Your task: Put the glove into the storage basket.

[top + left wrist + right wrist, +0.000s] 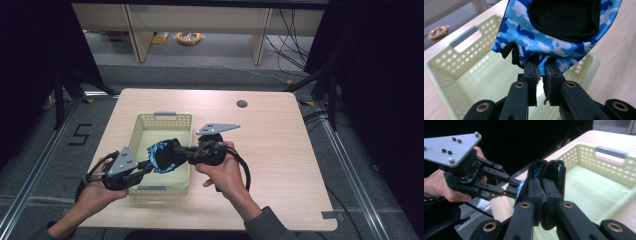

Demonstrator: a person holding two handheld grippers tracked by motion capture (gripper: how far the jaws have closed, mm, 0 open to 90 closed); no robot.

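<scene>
A: What did the two grippers have?

B: They both had the same blue camo cloth (161, 156). It was blue and white on the outside and black on the inside. It could have been a glove or a small sleeve, but I could not tell which.

A: Where was it?

B: It hung in the air over the pale basket (142, 123), which sat on the wooden table (280, 150). It was not touching the bottom of the basket.

A: How were the jaws?

B: The left gripper (540, 71) had its jaws pressed almost together, pinching the bottom edge of the cloth. The right gripper (543, 185) was pressed tight too, with a fold of the black edge squeezed between its pads. In the right gripper view you could also see the other gripper and the hand (439, 185) holding it, biting the cloth from the far side.

A: So which step was it?

B: I think they were holding the cloth up between them, over the basket, maybe to pull it flat or to fold it.

A: And what would come next?

B: Both hands would need to move together and keep pinching. If one let go too soon, the cloth would flop down into the basket.
</scene>
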